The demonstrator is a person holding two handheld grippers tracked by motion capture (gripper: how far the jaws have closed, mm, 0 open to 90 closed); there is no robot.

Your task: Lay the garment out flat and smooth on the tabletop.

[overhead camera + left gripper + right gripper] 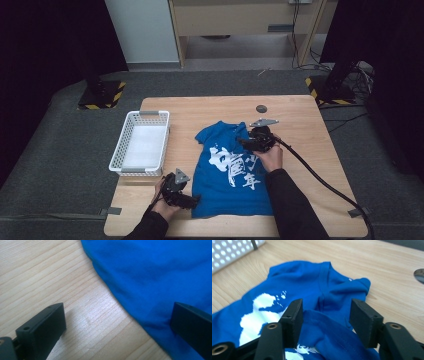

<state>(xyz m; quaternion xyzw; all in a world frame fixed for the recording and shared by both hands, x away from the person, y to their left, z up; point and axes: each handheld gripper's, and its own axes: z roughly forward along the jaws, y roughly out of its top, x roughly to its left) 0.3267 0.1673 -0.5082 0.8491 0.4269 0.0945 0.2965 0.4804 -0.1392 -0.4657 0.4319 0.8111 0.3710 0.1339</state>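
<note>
A blue T-shirt [220,195] with white print lies flat on the wooden table [310,150], collar toward the far side. My left gripper [194,200] is at the shirt's near left corner, jaws wide open. In the left gripper view [117,312] the hem of the shirt [155,270] runs between the jaws, one jaw over bare wood and the other over cloth. My right gripper [246,141] rests on the shirt's upper right part. In the right gripper view [327,308] it stands open, with a raised fold of the shirt [299,282] between the jaws.
A white plastic basket [116,155] sits at the table's left edge, its corner also in the right gripper view [227,252]. A small dark round disc [261,108] [419,275] lies on the table beyond the shirt. Bare wood lies right of the shirt.
</note>
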